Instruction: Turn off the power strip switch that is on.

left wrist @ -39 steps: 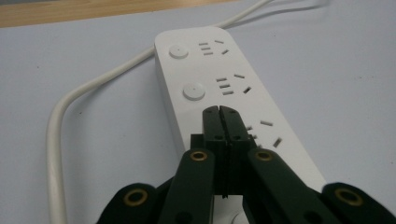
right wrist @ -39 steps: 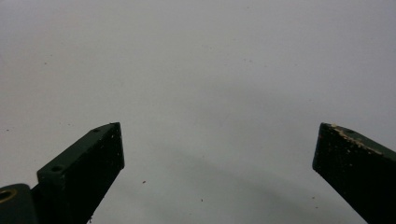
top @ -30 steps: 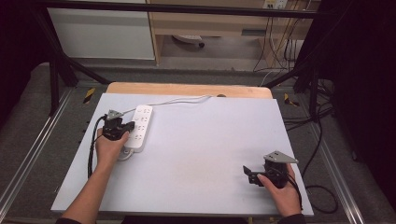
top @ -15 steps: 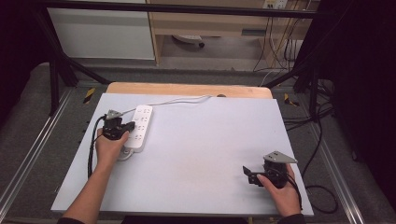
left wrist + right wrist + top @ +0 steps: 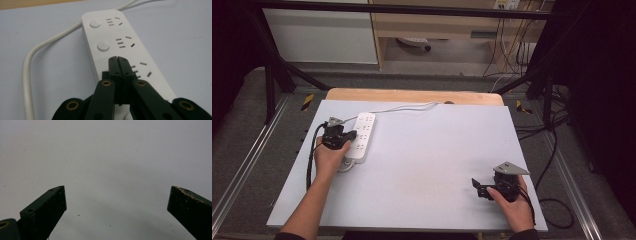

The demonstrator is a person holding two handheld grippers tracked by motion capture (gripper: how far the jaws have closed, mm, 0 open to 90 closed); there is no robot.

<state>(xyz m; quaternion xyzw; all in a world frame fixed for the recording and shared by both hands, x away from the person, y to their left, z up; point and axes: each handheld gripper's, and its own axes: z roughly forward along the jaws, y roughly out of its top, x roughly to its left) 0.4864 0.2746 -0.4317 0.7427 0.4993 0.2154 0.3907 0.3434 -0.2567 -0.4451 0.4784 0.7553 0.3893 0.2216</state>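
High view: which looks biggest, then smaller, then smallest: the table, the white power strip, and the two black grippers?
1. Table, by far the biggest.
2. Power strip.
3. Left gripper and right gripper: they look about alike, so I won't rank them.

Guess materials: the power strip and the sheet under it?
Power strip: looks like moulded white plastic, satin; rounded edges, crisp socket slots, soft glare. Sheet: pale grey-lilac, matte, smooth with few specks; maybe laminate or plastic mat, unclear. It lies on a wooden tabletop.

Power strip (image 5: 361, 137) on table (image 5: 427, 150), far left; cord (image 5: 402, 107) trailing behind toward back edge. Left gripper (image 5: 346, 136) over strip. Right gripper (image 5: 475, 187) near front right, well apart.
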